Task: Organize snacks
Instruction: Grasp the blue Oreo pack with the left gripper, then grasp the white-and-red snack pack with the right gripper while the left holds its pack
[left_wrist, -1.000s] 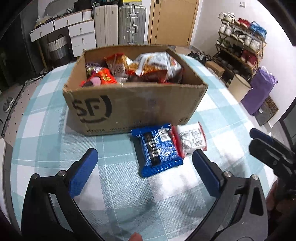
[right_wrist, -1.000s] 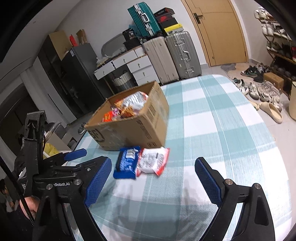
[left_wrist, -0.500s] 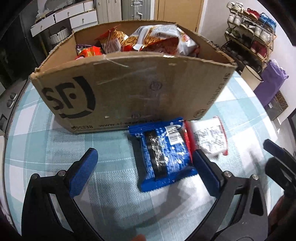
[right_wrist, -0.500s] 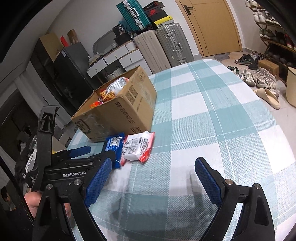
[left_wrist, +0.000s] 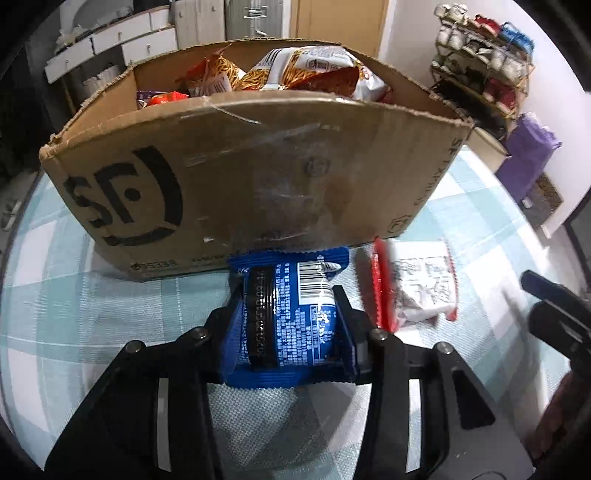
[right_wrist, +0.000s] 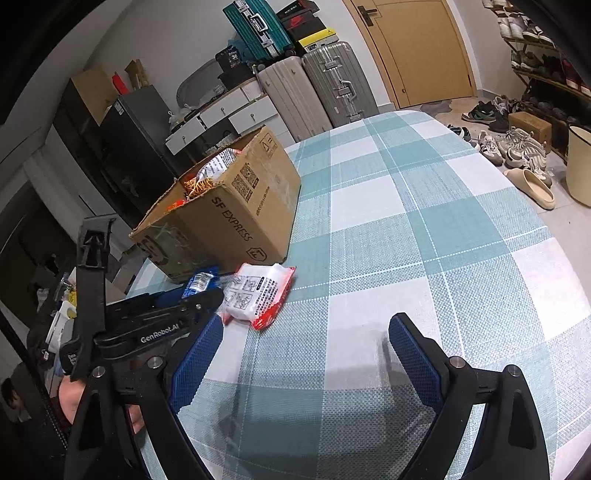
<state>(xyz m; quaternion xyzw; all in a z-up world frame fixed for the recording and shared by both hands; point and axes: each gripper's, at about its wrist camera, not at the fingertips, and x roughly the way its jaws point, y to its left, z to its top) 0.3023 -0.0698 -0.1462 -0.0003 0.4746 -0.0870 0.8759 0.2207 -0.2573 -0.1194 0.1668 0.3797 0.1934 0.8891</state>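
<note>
The left gripper (left_wrist: 288, 325) has its jaws closed on the blue snack pack (left_wrist: 291, 314), whose long axis runs from near to far toward the cardboard box (left_wrist: 229, 177). The right gripper (right_wrist: 304, 363) hangs wide over the checked surface (right_wrist: 424, 229). Suitcases (right_wrist: 314, 92) stand behind.

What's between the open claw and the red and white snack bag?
Only bare checked tablecloth lies between the right gripper and the red and white packet, seen in the right wrist view.
</note>
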